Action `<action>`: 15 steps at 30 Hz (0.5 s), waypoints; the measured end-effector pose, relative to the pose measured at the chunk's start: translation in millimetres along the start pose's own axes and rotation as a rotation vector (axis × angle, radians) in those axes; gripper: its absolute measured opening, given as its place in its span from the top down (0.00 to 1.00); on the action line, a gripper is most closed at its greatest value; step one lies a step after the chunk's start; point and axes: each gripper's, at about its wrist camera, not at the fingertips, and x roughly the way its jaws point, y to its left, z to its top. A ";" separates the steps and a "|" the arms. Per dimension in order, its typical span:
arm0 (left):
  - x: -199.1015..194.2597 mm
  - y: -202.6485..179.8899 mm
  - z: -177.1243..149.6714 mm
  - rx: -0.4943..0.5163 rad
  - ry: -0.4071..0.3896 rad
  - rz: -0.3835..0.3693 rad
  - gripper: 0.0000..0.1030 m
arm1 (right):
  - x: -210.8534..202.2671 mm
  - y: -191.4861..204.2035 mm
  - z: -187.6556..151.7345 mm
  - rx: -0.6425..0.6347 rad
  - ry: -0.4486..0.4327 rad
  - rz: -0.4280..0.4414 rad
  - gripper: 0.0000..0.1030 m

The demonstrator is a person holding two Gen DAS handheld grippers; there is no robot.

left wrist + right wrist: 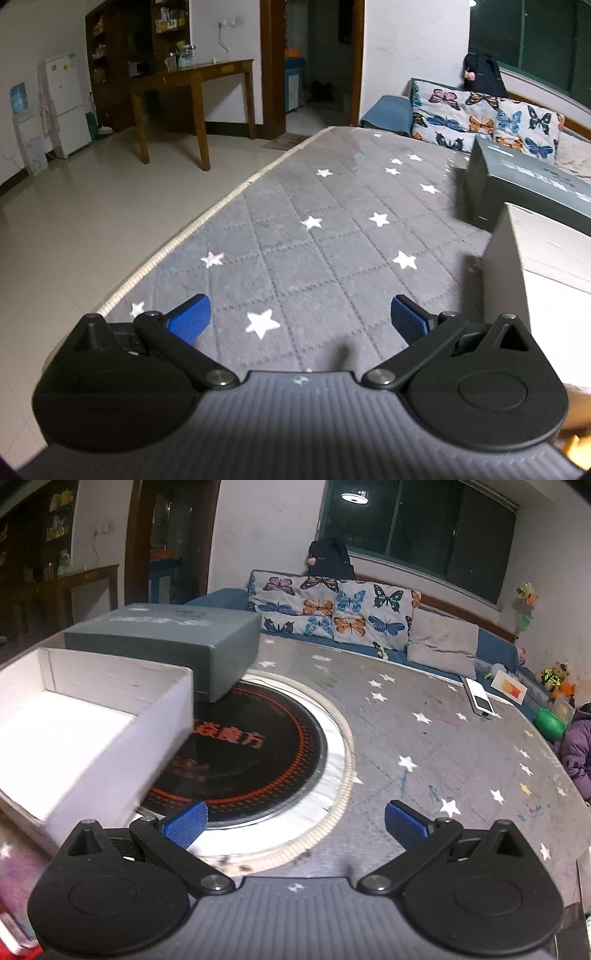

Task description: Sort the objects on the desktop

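Note:
An open white box [74, 731] sits on the grey star-patterned table cover [424, 746], with a closed dark grey box [166, 642] just behind it. Both also show at the right edge of the left wrist view, the white box [546, 280] and the grey box [524, 184]. My left gripper [301, 319] is open and empty above the table cover [314, 221], left of the white box. My right gripper [295, 825] is open and empty over the rim of a round black cooktop [251, 746], right of the white box. A small white device [480, 701] lies far right.
The table's left edge [177, 243] drops to a tiled floor. A sofa with butterfly cushions [332, 609] runs behind the table. Toys and a card [511, 688] sit at the far right. Red and pink items [14, 915] lie at the lower left.

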 end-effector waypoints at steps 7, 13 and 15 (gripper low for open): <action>-21.0 -3.5 -6.1 0.019 -0.001 -0.016 0.00 | -27.2 18.9 10.2 0.039 -0.039 0.062 0.00; -39.6 -9.9 -11.5 0.033 0.005 -0.024 0.00 | -45.9 32.6 16.6 0.075 -0.046 0.114 0.00; -43.6 -12.4 -12.8 0.031 0.010 -0.032 0.00 | -51.5 39.5 18.3 0.071 -0.048 0.120 0.00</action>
